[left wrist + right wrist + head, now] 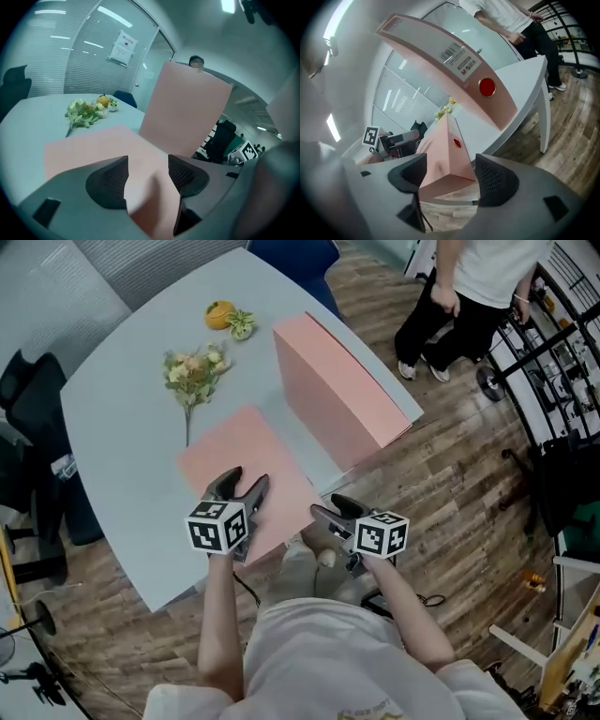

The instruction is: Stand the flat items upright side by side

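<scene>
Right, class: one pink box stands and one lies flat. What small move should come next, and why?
Probably close the left gripper and right gripper: both sit open around the near edge of the flat box, which must rise beside the upright box.

I am looking at matt pink cardboard on the flat box [239, 451], smooth card on the standing box [328, 381], its shiny red sticker [487, 87], the smooth pale table [122, 418], the wooden floor [459, 484], my left gripper [246, 478] showing bumpy dark pads [115, 180]
</scene>
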Motion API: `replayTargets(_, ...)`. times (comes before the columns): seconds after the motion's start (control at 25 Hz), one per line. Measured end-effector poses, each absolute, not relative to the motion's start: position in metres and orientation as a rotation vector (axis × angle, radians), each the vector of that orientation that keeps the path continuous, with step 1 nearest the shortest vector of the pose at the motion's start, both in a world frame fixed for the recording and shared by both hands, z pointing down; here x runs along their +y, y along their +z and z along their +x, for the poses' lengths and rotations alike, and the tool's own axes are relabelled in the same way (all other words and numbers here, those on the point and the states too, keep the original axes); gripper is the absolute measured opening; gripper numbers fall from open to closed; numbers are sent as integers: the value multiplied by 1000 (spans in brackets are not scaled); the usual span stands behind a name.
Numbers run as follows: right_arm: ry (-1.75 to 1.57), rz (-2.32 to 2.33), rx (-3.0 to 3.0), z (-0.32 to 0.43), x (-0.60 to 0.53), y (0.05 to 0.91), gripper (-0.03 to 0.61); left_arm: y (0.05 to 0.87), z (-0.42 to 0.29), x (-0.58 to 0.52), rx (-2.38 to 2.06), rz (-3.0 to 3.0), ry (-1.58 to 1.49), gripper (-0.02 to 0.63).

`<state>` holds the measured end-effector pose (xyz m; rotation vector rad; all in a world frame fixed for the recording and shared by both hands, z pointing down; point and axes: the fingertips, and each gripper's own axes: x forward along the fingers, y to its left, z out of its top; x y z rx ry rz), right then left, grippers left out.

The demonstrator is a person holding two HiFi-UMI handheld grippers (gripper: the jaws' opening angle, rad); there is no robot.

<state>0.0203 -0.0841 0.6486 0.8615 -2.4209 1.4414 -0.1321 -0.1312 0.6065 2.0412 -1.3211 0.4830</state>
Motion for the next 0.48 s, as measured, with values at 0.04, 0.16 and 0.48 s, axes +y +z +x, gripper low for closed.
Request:
replayTargets(0.04, 1468, 849, -2419, 19, -84, 653, 324, 611, -136, -129, -1337, 2038, 524, 255)
replayTargets(0.16, 1577, 827, -2409, 16, -79, 661, 324, 621, -147, -119, -1376, 2014, 596, 259)
replayTargets(0.48, 1719, 863, -2398, 16, -77, 675, 324, 646, -154, -95, -1393, 2006, 904, 272)
